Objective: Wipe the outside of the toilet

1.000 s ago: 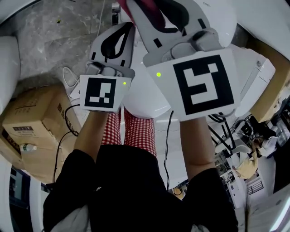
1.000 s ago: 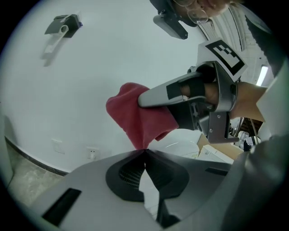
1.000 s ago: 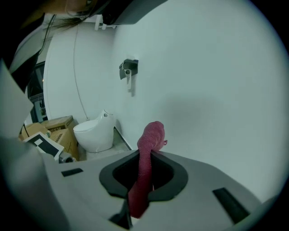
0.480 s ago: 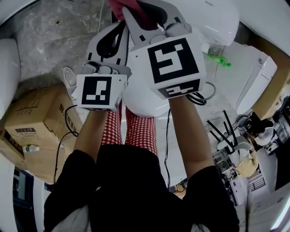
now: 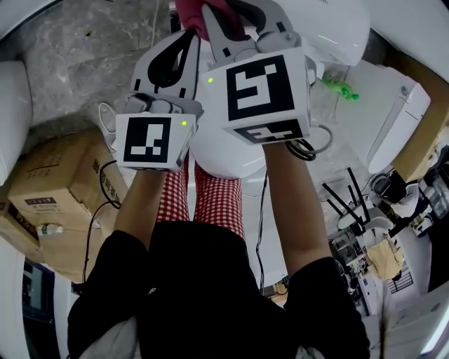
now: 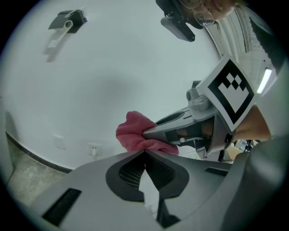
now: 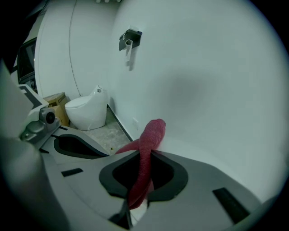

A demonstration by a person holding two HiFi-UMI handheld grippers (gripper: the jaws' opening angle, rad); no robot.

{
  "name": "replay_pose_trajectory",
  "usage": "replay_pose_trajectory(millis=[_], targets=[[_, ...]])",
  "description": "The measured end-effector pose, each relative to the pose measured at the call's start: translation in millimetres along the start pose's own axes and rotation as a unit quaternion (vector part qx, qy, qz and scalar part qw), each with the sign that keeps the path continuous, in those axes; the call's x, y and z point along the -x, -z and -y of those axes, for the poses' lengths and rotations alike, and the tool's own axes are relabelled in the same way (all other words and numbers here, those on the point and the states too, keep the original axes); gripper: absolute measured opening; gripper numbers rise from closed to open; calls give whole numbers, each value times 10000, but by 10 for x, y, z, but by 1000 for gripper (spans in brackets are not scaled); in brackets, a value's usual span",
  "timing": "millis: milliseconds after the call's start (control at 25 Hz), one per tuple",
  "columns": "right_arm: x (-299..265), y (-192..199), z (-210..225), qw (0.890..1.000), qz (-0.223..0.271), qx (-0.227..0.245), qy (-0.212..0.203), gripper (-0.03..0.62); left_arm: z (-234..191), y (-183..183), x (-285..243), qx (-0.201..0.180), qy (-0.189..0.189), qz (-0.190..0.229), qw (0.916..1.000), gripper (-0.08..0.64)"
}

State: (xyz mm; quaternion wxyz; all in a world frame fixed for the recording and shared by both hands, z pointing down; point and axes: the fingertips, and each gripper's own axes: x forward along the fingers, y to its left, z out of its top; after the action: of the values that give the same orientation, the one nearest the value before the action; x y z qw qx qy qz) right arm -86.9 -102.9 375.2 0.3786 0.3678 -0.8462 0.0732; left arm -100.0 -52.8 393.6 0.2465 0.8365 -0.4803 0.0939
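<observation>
1. Toilet [image 5: 223, 160] lay below and just ahead of both grippers: in the head view its white rounded body showed under and between the two marker cubes, and its top ran off to the upper right.
2. My right gripper [image 5: 210, 10] was clamped on a red cloth [image 5: 188, 7]. In the right gripper view the cloth [image 7: 143, 169] ran lengthwise through the pinched jaws, and a rolled end stuck out past the tips, pointing forward along the gripper.
3. My left gripper [image 5: 198, 40] had its jaws pressed together with nothing between them. It sat just beside the right one, on its left, with its tips close to the cloth [image 6: 132, 134].
4. I judged the right gripper the nearer one to the work, since the wiping end of the cloth led it toward the porcelain.
5. Beyond the cloth tip I saw only pale surface and a white wall [image 7: 194, 67]. I could not tell whether the cloth was touching the toilet.
6. As I read it, the next stroke depended on bringing that protruding end down and forward onto the outer shell, with the cloth's length laid flat against the curve.
</observation>
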Motion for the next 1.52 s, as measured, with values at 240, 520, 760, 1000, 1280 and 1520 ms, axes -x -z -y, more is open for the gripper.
replay_pose_trajectory(millis=[240, 520, 760, 1000, 1280, 1520], targets=[[77, 49, 105, 9996, 112, -246, -5, 54, 63, -23, -10, -32, 9, 67, 10000, 9], [157, 118, 189, 9987, 232, -455, -82, 54, 200, 32, -22, -77, 92, 18, 9999, 9], [236, 158, 273, 9982, 258, -530, -73, 54, 279, 28, -36, -81, 128, 32, 9999, 9], [306, 206, 378, 9985, 237, -496, 0, 54, 321, 25, -40, -81, 121, 50, 9999, 9], [414, 280, 557, 9982, 226, -524, 192, 54, 377, 64, -53, -69, 159, 8, 9998, 9], [514, 371, 716, 9976, 216, -564, 353, 54, 475, 75, -87, -95, 254, 4, 9996, 9]])
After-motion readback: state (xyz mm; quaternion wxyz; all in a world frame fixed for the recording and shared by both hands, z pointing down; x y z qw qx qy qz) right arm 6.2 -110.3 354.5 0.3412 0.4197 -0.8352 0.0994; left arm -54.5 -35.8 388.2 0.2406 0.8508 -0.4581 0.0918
